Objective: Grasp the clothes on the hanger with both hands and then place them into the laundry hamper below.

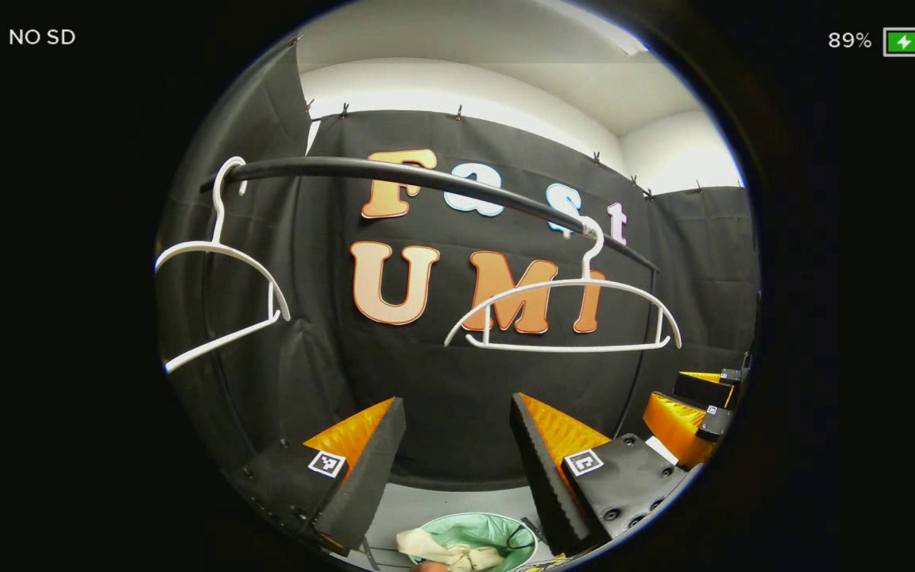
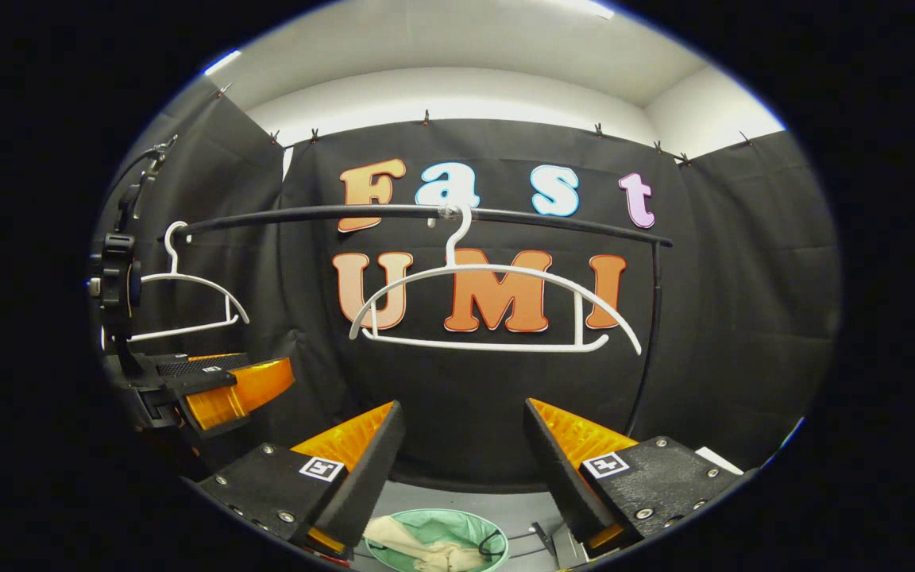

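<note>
Both views look level and forward at the booth's black cloth back wall, from a little way off. The left gripper view faces it from the left, so the black horizontal rail slopes down toward the right of the frame. The right gripper view faces squarely. They share the rail, two bare white plastic hangers, and the pale green round hamper at bottom centre.

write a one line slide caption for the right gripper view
Right gripper open before two bare hangers on the rail, clothes lying in the hamper below.
</note>
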